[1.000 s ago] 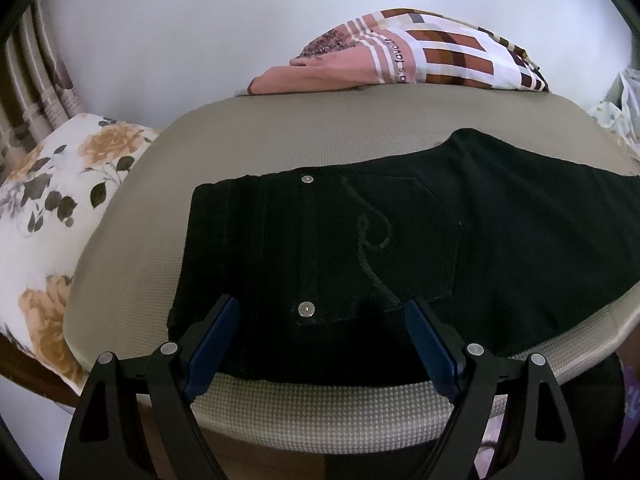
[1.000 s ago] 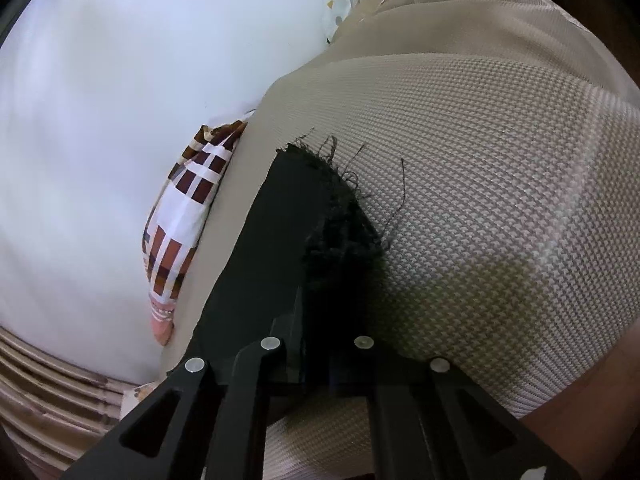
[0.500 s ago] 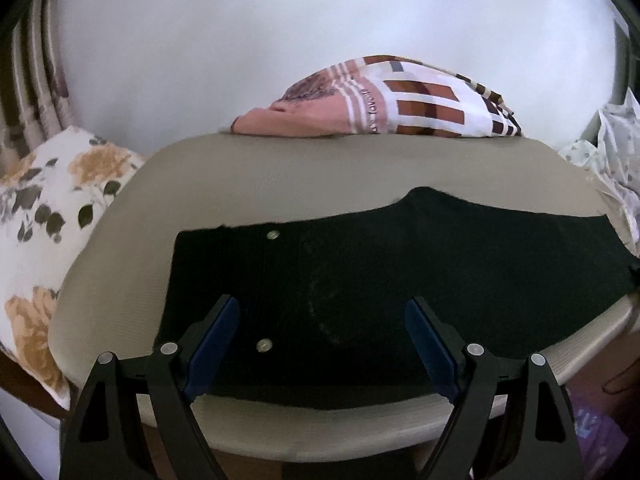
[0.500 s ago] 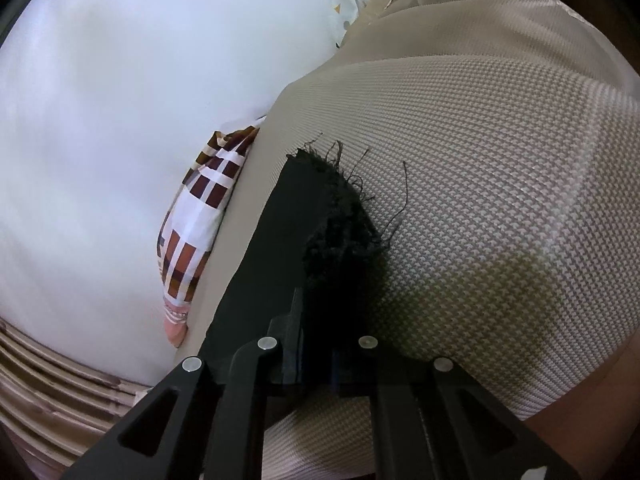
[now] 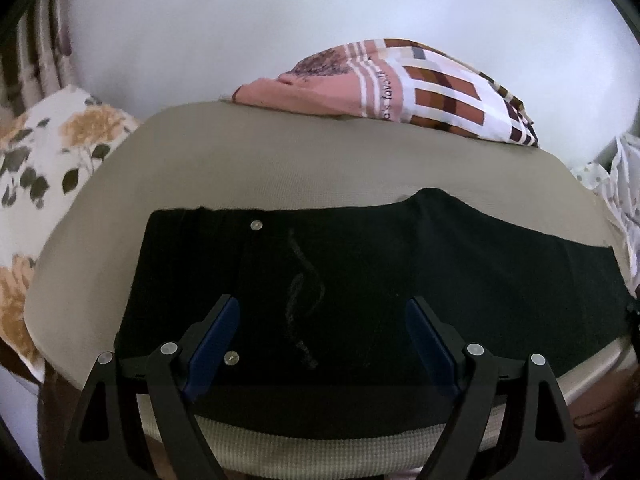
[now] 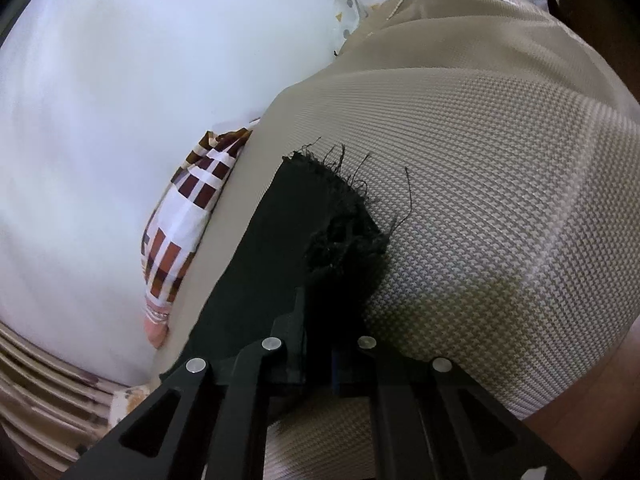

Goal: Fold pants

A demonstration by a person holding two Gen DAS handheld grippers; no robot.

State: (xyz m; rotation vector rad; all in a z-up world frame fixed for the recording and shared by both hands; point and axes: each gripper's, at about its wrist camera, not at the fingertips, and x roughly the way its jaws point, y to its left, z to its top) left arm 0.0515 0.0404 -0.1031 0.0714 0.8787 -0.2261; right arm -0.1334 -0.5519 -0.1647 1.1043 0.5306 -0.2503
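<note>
Black pants (image 5: pixel 380 280) lie flat across a beige cushioned surface (image 5: pixel 280 168), back pocket with curly stitching and two rivets facing up. My left gripper (image 5: pixel 322 320) hovers over the waist end, wide open, with nothing between its blue pads (image 5: pixel 212 336). In the right wrist view the frayed hem of the pants (image 6: pixel 340 220) lies on the beige surface (image 6: pixel 500 200). My right gripper (image 6: pixel 320 344) is shut on that leg end just behind the fray.
A folded pink, brown and white checked cloth (image 5: pixel 400 84) lies at the far edge by the white wall. A floral pillow (image 5: pixel 44 184) sits to the left. Spotted white fabric (image 5: pixel 620 200) bunches at the right edge.
The left gripper has drawn back and risen, so the pants look smaller and lower in its view. Its jaws stay open. The right gripper keeps its grip in place.
</note>
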